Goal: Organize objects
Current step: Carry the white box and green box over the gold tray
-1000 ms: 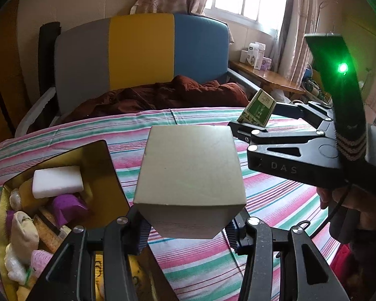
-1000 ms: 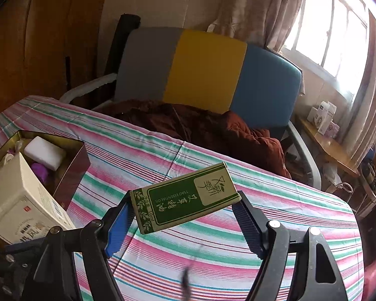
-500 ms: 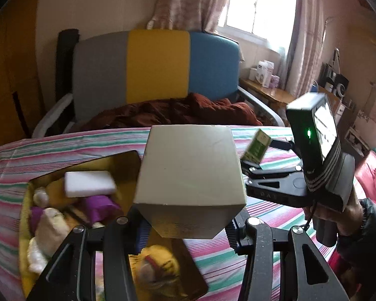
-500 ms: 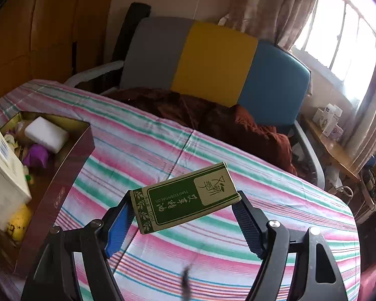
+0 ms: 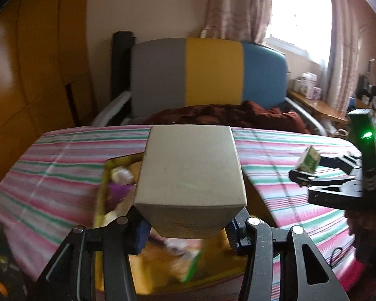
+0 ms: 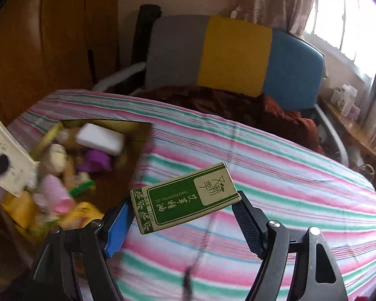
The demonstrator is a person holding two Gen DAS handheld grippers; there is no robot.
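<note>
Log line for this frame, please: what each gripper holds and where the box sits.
left gripper: shut on beige carton | right gripper: shut on green box | gold box: on striped cloth, filled with small items

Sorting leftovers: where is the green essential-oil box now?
The green essential-oil box is clamped in the right gripper, above the striped bedspread, right of the gold tray.

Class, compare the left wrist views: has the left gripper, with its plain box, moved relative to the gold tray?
Yes. The left gripper, shut on the plain box, has swung leftward over the gold tray, which earlier lay off to its left.
</note>
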